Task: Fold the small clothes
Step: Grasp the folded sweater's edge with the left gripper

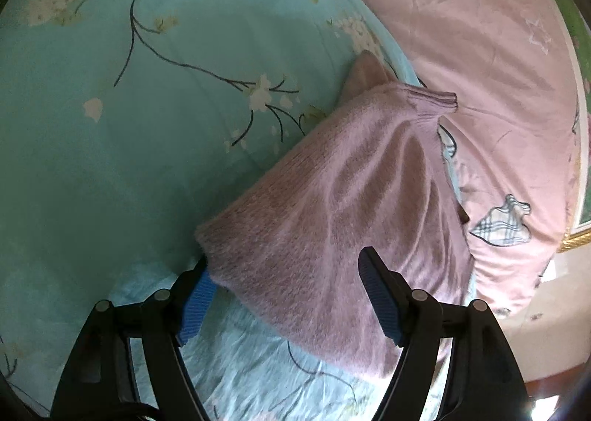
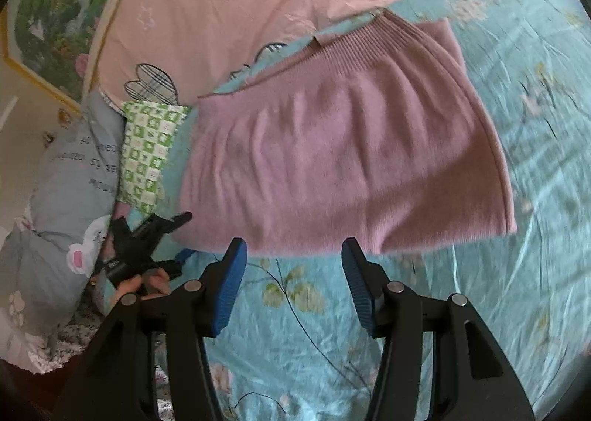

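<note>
On the blue quilt (image 2: 498, 273) lies our pink knit (image 2: 343, 158) — soft, light, floppy. Both grippers, left (image 1: 284, 295) and right (image 2: 293, 286), stand wide, holding nothing — we'd pinch its near hem corners.

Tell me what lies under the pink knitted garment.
The pink knitted garment lies on the turquoise floral sheet, which shows all around it. Whatever is directly beneath its middle is covered and cannot be seen.

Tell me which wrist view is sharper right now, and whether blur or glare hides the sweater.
Left wrist view is sharper: the sweater shows its fuzzy knit. Right wrist view is smeared by motion blur, worst on the bedsheet at right. Both bend at the edges; no glare on the sweater.
</note>
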### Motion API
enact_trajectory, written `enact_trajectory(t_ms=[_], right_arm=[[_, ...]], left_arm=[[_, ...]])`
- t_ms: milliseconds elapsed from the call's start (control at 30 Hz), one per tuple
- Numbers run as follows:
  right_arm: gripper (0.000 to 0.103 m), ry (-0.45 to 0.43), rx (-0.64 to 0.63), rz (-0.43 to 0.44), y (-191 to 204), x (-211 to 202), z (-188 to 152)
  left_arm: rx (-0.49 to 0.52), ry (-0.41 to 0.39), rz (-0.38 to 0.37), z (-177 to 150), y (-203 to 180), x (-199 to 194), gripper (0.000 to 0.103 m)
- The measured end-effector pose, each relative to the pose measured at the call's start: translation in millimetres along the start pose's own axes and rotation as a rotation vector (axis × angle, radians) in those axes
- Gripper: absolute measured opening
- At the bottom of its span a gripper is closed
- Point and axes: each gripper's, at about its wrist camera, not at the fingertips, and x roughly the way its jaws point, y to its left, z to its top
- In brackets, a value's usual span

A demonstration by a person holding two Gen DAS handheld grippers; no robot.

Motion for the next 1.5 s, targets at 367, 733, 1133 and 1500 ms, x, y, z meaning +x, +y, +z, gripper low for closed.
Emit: enact_trajectory(t_ms=[367, 733, 1133, 1500], right_arm=[[0.055, 0.022, 0.009, 0.036, -2, 19, 21], [0.055, 0.016, 0.077, -0.003, -1, 42, 42], [0.057, -0.002, 0.047, 0.121, -18, 53, 128], [0.064, 0.145, 0.006, 0.148, -28, 147, 179]], left_arm=[[0.059, -0.044, 0.018, 11, -10, 14, 0.055], [0.242, 0.002, -0.111, 20, -50, 5, 0.016], [0.713, 0.157, -0.281, -81, -210, 39, 0.014], [0.761, 0.212, -0.207, -112, -218, 70, 0.014]])
